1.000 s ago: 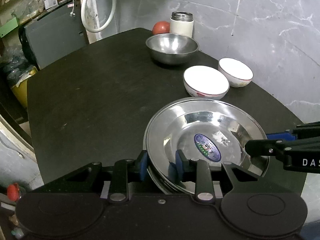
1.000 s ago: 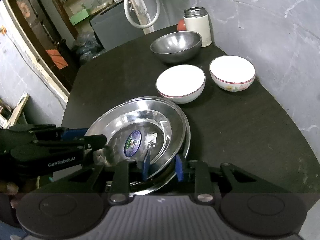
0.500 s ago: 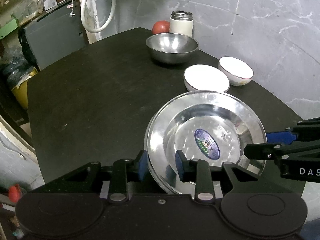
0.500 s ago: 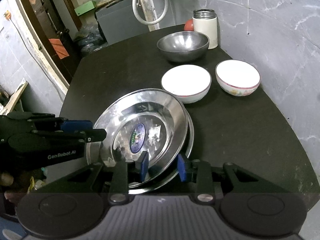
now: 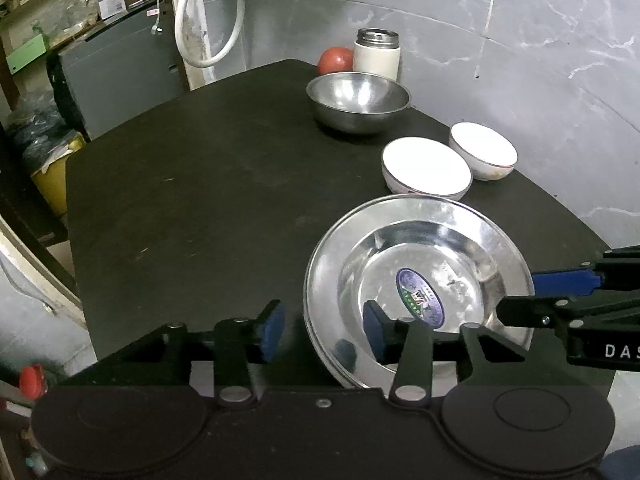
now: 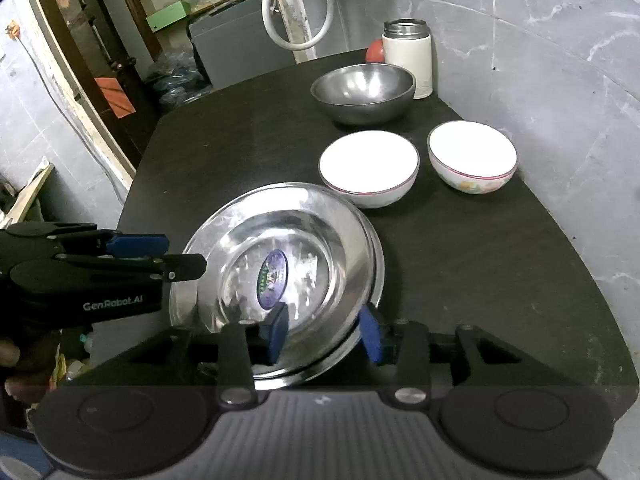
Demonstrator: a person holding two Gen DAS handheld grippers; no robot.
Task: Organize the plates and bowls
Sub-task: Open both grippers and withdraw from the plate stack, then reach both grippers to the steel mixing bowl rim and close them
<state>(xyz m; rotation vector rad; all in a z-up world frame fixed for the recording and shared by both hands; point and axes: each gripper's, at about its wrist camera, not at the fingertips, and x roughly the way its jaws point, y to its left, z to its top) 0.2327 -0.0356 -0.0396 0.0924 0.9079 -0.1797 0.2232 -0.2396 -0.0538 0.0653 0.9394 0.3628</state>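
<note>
A steel plate [image 5: 420, 240] with an oval sticker lies on top of another steel plate on the black table [image 5: 200, 200], at its near right. My left gripper [image 5: 323, 332] is open, its blue pads wide apart on either side of the plate's near-left rim. My right gripper [image 6: 323, 331] is open too and straddles the rim of the steel plate [image 6: 288, 216] on the opposite side. Beyond stand two white bowls [image 5: 426, 168] [image 5: 482, 148] and a steel bowl [image 5: 358, 98].
A white flask [image 5: 377, 54] and a red round fruit [image 5: 335, 60] stand at the table's far corner, behind the steel bowl. A marbled wall runs along the right. Left of the plates the dark tabletop is bare; a grey cabinet [image 5: 120, 80] stands beyond its far edge.
Both grippers were shut on the top plate's rim and held it tilted above the lower plate. Now both have opened and the plate lies flat on the one beneath.
</note>
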